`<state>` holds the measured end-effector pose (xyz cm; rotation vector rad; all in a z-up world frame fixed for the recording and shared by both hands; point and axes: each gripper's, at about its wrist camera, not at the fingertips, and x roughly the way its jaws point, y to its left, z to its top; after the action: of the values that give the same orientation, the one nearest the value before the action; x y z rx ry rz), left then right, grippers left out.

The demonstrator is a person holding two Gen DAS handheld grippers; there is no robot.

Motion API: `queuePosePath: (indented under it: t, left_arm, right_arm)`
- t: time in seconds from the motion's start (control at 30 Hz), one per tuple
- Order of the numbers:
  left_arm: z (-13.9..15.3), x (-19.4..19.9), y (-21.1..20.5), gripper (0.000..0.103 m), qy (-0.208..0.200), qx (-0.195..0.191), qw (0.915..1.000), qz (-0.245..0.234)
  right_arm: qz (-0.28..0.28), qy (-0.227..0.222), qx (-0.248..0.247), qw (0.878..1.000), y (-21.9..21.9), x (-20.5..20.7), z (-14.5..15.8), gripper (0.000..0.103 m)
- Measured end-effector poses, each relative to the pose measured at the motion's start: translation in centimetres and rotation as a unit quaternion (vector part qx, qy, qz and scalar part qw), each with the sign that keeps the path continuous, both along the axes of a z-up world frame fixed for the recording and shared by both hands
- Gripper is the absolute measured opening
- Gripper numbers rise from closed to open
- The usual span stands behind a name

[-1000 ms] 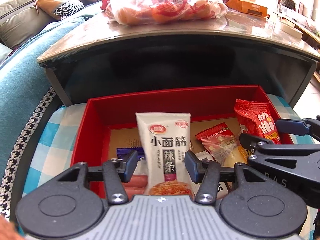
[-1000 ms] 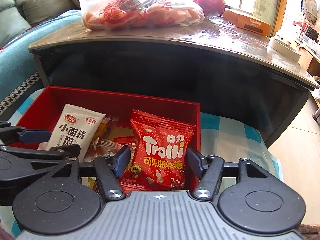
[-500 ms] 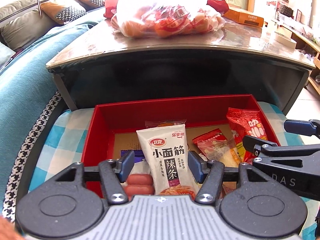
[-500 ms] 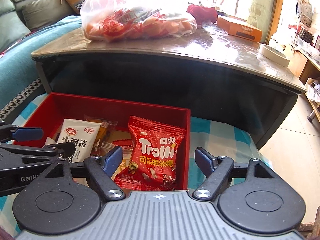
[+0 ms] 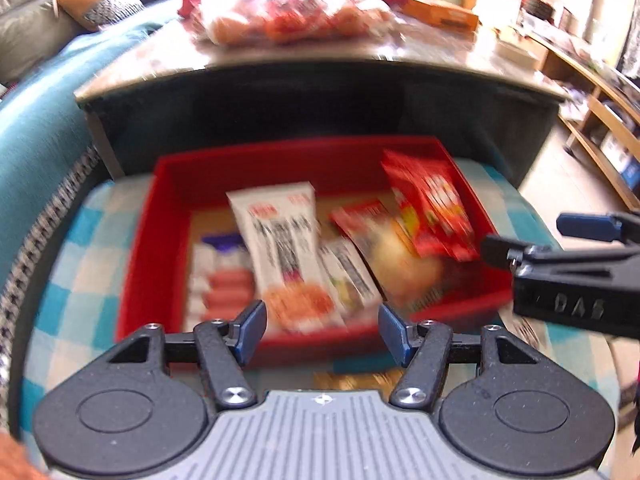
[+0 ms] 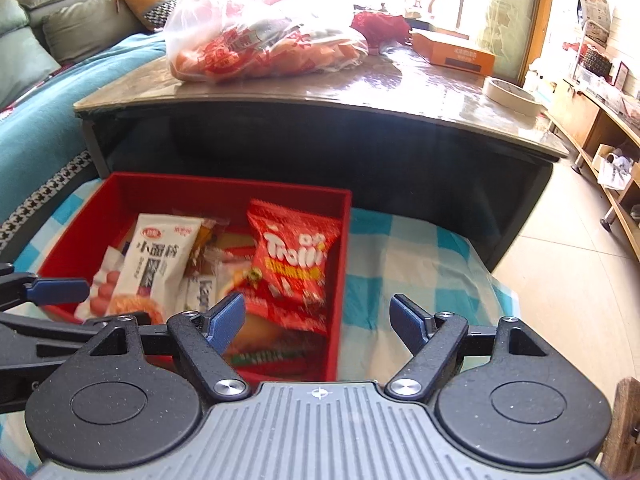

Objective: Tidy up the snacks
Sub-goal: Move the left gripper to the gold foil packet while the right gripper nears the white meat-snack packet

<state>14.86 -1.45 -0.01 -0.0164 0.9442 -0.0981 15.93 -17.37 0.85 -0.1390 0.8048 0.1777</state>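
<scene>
The white snack pack (image 5: 280,248) and the red Trolli bag (image 6: 294,256) lie in the red box (image 6: 224,196) on the checked cloth (image 6: 400,264), near the dark worktop (image 6: 360,92). The left tool (image 5: 322,330) has just been opening, nothing between its blue pads. The right tool (image 6: 318,320) is apart too and holds nothing.

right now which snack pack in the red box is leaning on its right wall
The red Trolli bag, propped against the red box's right wall; the white spicy-strip pack lies further left.

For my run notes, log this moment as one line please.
left gripper: open, jaws just opening, empty | right gripper: open, empty | white packet, Trolli bag: in red box
</scene>
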Motion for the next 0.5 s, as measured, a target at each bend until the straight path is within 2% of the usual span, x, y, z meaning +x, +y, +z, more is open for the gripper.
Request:
queuePosePath:
  t: [0.13,0.23,0.37,0.5]
  left_arm:
    - [-0.3,-1.3,-1.8,0.099,-0.006,0.024,0.9995,-0.021]
    - [-0.6,-2.2,-2.2,0.099,0.012,-0.002,0.9991,-0.04]
    - [-1.3,-2.6,-4.2,0.099,0.011,0.025,0.9939,-0.107]
    - [-2.9,-0.7,-4.7,0.099,0.034,0.006,0.9866,-0.16]
  right_arm:
    - [-0.011,0.016,0.005,1.0,-1.9,-1.7,-0.4,0.084]
    - [-0.015,0.026,0.003,1.0,-3.0,-2.5,-0.7,0.084]
    - [-0.013,0.04,0.017,0.999,-4.0,-2.9,-1.2,0.084]
    - [-0.008,0.053,0.022,0.998,-4.5,-3.1,-1.7,0.084]
